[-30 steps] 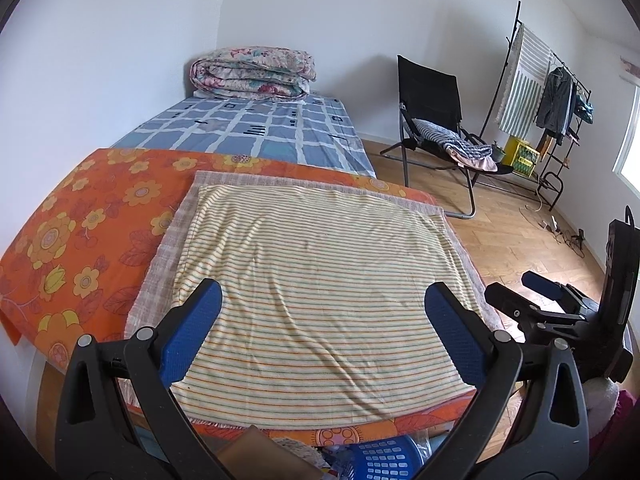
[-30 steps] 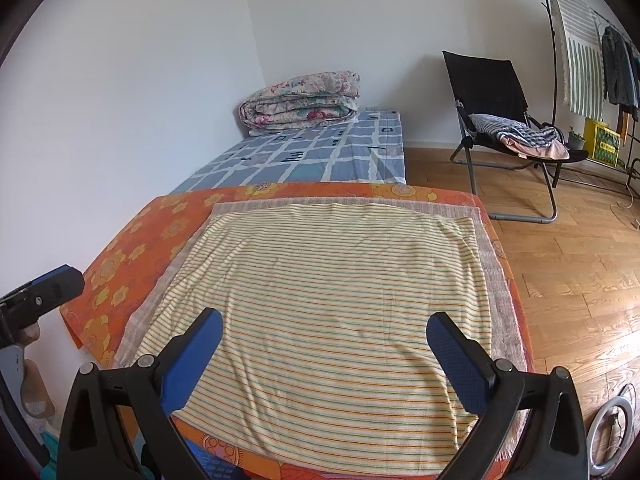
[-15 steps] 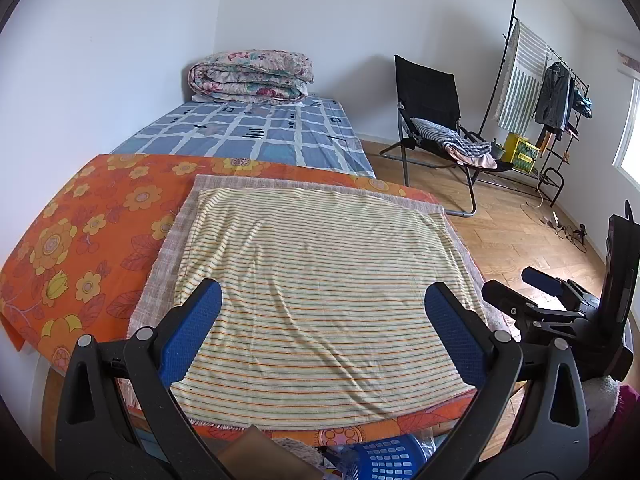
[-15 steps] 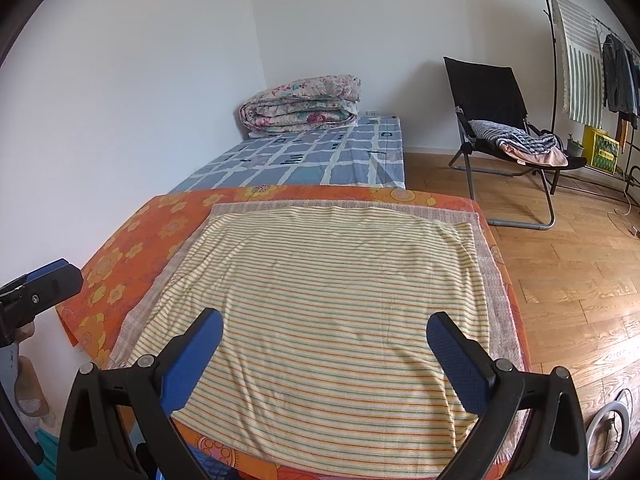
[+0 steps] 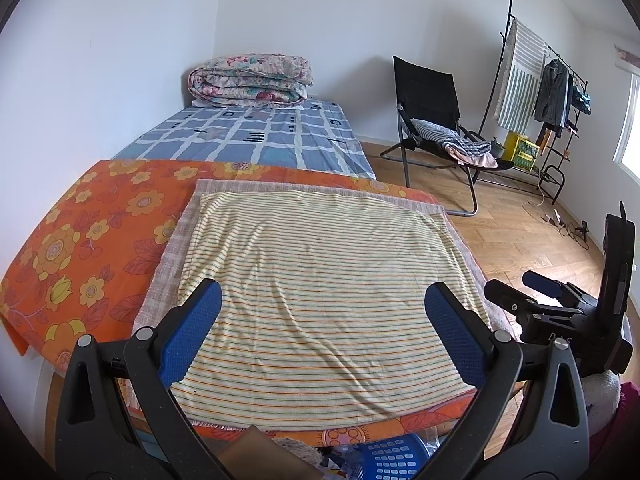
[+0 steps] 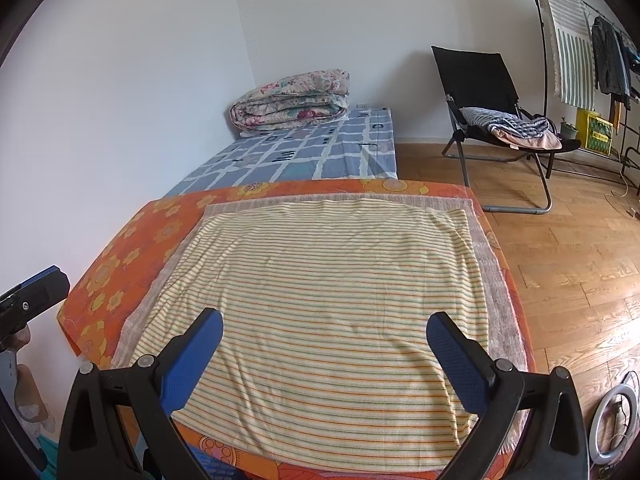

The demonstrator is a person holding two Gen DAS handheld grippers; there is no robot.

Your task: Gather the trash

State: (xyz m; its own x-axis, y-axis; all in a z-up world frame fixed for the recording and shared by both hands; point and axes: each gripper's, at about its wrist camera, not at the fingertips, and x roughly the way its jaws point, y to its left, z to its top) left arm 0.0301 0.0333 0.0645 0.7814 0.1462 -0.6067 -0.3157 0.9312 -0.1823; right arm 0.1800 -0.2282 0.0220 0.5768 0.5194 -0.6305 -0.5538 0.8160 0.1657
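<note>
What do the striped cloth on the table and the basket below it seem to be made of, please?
The striped cloth looks like soft knit or terry fabric: matte, faintly wrinkled. The blue basket looks like moulded plastic, judging by its slightly glossy grid of holes.

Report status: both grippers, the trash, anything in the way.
Left gripper open, empty. Right gripper open, empty, above the striped cloth. No trash visible on the cloth. Blue basket below the near edge. Nothing in the way.

Both wrist views look down the striped cloth toward the far wall; left view sits leftward, both near.
</note>
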